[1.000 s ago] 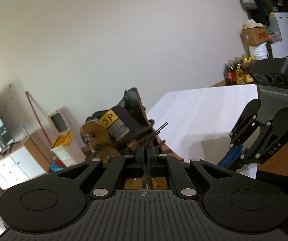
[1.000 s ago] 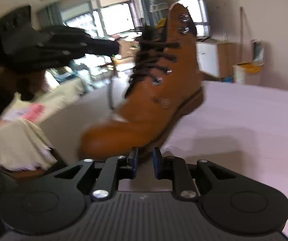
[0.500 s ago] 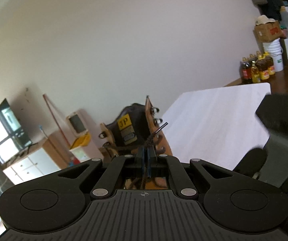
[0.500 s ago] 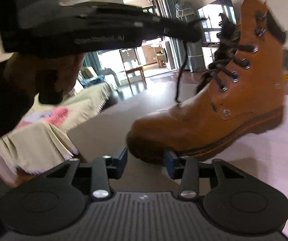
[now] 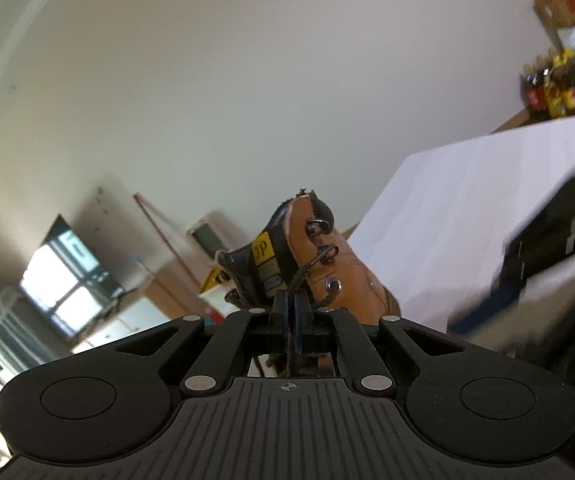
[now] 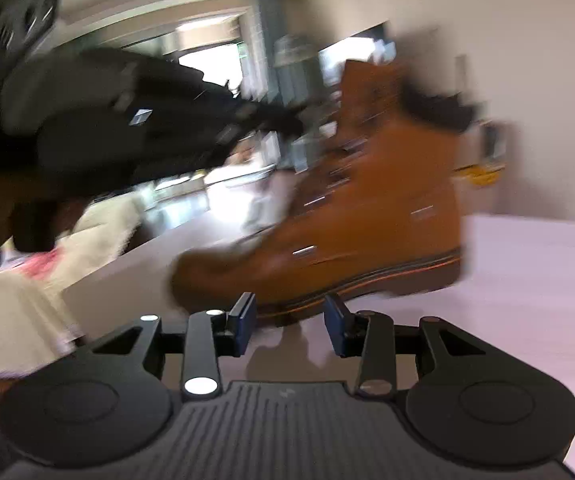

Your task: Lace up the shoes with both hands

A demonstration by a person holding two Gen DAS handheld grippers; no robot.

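Nearest in the left wrist view, the left gripper [image 5: 290,312] is seen pressed together on the dark lace [image 5: 305,270], which is pinched between the blue pads and runs up toward the hooks on the boot's shaft. In the right wrist view, the right gripper [image 6: 289,322] is held spread just short of the boot's sole; its jaws have just been opening, and nothing is caught between them.

Just beyond both tools, the tan boot [image 6: 363,216] is stood on the white table [image 6: 535,280], near its left edge, with the toe pointing left in the right wrist view, which is blurred. Dark lacing appears to be crossed through the lower eyelets. In the left wrist view, the uppermost hook [image 5: 318,226] is seen bare, while the lace is led past the hook below it.

The lacing is judged largely done low on the boot; the top hooks and the tying are judged still to be finished.
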